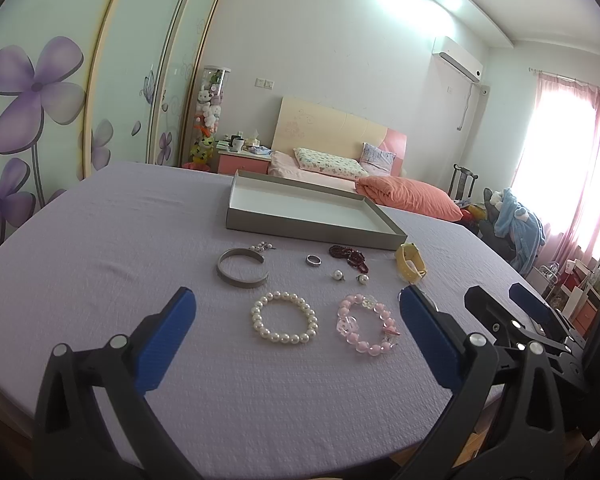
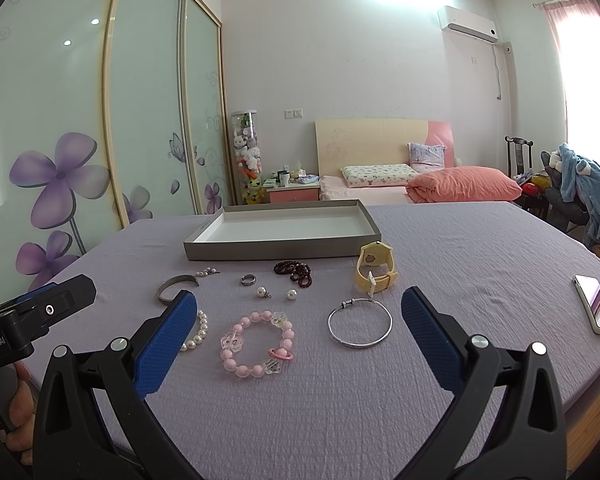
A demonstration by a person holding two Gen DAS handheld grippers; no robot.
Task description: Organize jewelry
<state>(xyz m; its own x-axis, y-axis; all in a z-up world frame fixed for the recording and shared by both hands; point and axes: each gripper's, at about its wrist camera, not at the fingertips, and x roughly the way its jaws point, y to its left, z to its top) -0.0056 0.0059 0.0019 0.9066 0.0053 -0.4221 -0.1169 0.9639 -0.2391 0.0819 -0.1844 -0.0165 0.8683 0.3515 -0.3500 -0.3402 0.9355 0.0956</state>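
Note:
Jewelry lies on a lilac tablecloth in front of an empty grey tray (image 1: 300, 229) (image 2: 276, 249). A white pearl bracelet (image 1: 284, 323) and a pink bead bracelet (image 1: 367, 330) (image 2: 257, 344) lie nearest. Behind them are a grey cuff (image 1: 242, 267), a ring (image 1: 313, 260), two pearl earrings (image 1: 338, 275), dark red beads (image 1: 349, 257) and a yellow watch (image 1: 410, 266) (image 2: 375, 271). A thin silver bangle (image 2: 359, 323) shows in the right wrist view. My left gripper (image 1: 296, 304) is open and empty above the bracelets. My right gripper (image 2: 299, 308) is open and empty, to the right of the left one.
A phone (image 2: 596, 304) lies at the table's right edge. The right gripper's body (image 1: 516, 320) shows at the right of the left wrist view. Behind the table are a bed (image 2: 420, 184), a nightstand, sliding wardrobe doors and a chair with clothes (image 2: 580, 184).

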